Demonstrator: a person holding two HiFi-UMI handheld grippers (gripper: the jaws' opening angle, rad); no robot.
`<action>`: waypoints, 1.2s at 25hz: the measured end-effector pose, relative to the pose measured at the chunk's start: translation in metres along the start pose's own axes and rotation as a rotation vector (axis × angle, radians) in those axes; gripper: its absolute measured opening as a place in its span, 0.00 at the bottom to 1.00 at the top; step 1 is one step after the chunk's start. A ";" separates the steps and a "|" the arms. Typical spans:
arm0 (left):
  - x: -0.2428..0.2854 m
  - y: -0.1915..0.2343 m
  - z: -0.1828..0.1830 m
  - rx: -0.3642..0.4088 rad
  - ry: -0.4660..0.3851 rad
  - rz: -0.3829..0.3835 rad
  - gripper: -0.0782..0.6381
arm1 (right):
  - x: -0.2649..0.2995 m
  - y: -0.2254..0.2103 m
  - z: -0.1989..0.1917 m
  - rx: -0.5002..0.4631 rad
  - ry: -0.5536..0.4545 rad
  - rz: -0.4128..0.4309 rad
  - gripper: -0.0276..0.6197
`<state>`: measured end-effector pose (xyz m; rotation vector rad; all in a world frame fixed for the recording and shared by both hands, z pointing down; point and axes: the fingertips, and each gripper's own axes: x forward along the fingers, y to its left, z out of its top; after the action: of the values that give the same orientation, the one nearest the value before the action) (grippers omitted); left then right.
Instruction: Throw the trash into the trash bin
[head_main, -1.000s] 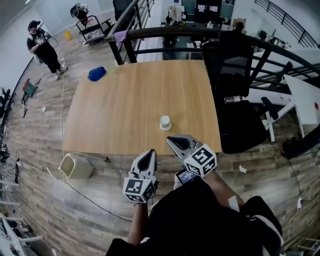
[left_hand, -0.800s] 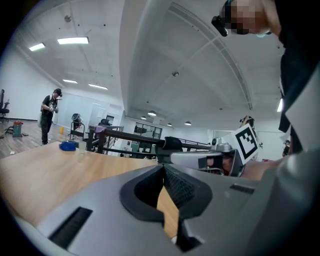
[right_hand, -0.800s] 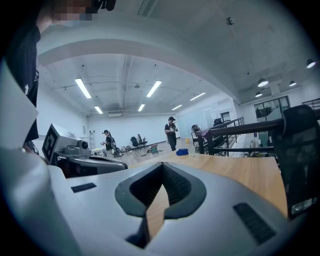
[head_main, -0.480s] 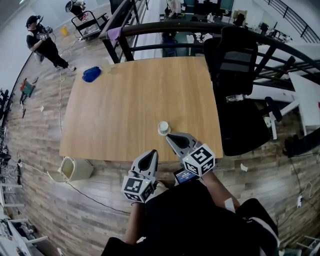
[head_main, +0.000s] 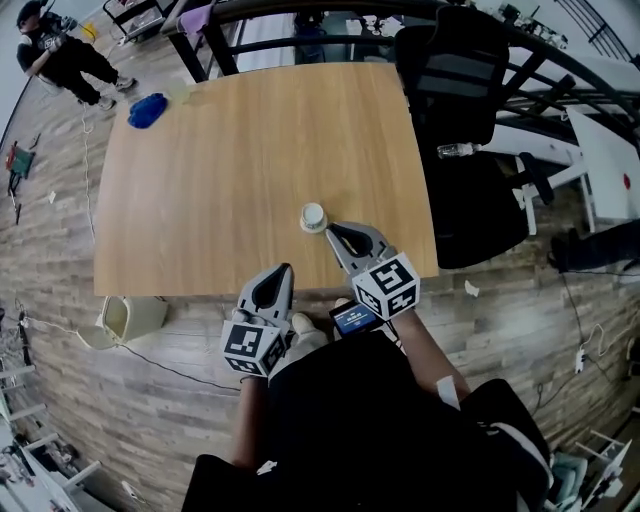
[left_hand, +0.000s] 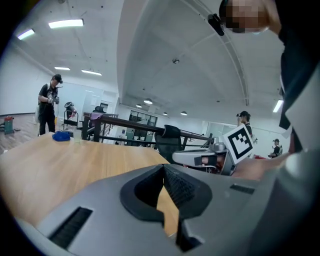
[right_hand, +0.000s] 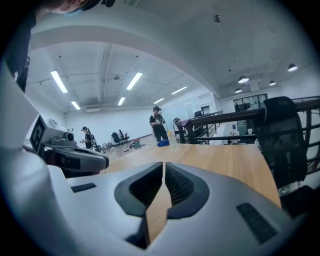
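Observation:
A small white paper cup (head_main: 314, 217) stands on the wooden table (head_main: 230, 160) near its front edge. My right gripper (head_main: 335, 232) is shut and empty, its tips just right of the cup and a little short of it. Lower left, my left gripper (head_main: 283, 271) hangs at the table's front edge, its jaws closed on nothing. A beige trash bin (head_main: 128, 318) lies on the floor off the table's front left corner. In the left gripper view the shut left gripper (left_hand: 163, 167) points over the tabletop. The shut right gripper (right_hand: 163, 164) hides the cup in its own view.
A blue object (head_main: 146, 110) lies at the table's far left corner. A black office chair (head_main: 455, 70) stands at the right side, with a dark railing (head_main: 300, 8) behind the table. A person (head_main: 55, 55) stands far left. Cables (head_main: 170, 365) run across the plank floor.
Both grippers have moved forward and down toward the table. The right gripper's tips now reach past the front edge beside the cup. Both stay shut.

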<state>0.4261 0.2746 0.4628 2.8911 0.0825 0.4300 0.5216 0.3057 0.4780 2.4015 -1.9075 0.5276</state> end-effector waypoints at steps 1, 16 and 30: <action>0.003 0.005 -0.006 -0.015 0.014 -0.001 0.12 | 0.006 -0.005 -0.008 -0.010 0.022 -0.010 0.03; 0.045 0.058 -0.068 -0.117 0.162 0.007 0.12 | 0.134 -0.064 -0.143 -0.031 0.302 -0.048 0.47; 0.049 0.054 -0.070 -0.115 0.145 -0.005 0.12 | 0.131 -0.061 -0.121 -0.107 0.278 -0.061 0.44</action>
<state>0.4540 0.2402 0.5539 2.7431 0.0848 0.6217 0.5750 0.2251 0.6402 2.1803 -1.6968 0.6954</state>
